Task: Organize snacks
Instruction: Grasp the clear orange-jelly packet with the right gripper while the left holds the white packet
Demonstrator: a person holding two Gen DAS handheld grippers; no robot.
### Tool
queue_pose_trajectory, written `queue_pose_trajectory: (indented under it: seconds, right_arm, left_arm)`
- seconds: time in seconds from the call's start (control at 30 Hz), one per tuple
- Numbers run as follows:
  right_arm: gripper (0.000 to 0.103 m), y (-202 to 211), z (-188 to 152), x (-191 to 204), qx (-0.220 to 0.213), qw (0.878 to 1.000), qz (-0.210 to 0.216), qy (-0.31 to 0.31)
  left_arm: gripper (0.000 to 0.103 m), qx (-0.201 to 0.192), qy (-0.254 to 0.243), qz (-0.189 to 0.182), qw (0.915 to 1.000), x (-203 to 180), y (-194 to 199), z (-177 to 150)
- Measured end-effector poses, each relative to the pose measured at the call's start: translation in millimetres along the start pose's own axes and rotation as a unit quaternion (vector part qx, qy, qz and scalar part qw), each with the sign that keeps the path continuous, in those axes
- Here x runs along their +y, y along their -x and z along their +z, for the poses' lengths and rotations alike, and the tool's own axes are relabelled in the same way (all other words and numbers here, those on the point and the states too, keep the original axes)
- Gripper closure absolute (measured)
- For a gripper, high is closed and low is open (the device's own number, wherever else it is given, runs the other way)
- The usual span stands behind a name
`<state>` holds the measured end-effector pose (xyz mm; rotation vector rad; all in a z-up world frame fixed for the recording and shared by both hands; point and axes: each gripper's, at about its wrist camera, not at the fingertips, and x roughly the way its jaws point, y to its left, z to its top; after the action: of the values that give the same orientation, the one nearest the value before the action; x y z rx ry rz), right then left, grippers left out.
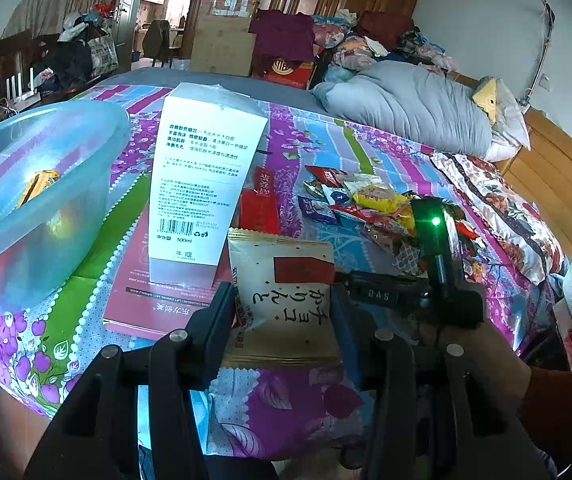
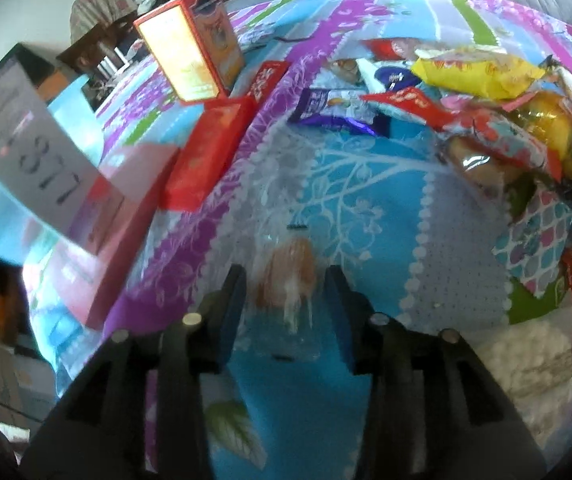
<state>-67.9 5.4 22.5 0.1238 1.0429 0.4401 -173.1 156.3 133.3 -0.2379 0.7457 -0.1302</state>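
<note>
Snack packet (image 1: 286, 300) printed with Japanese script sits clamped in left jaws; right's grip unclear.

Left hand-held gripper (image 1: 284, 300) points forward, jaws clamped on a beige snack packet (image 1: 284, 280). Right hand-held gripper (image 2: 286, 292) tilts down toward the bed, its fingers (image 2: 232, 300) pinching a clear-wrapped pastry (image 2: 287, 280) between them.

Translucent blue plastic bowl (image 1: 38, 184); glossy foil snack wrappers (image 2: 473, 72); printed cloth bedsheet (image 2: 365, 184); matt cardboard white box (image 1: 202, 184).
</note>
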Motion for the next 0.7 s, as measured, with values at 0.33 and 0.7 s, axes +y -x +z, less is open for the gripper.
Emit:
queue_pose_trajectory:
  seconds: [0.33,0.7]
  right_arm:
    - [0.069,-4.8,-10.4,7.5,0.003,0.998,-0.037,0.040]
    - [0.069,56.2,5.2,3.3,-0.067,0.997,-0.013,0.028]
  left_arm:
    - [0.054,0.007,0.003,-0.007,0.9999,-3.6,-6.2,1.9]
    - [0.054,-0.020,0.004,0.005,0.9998,4.5,8.1,15.3]
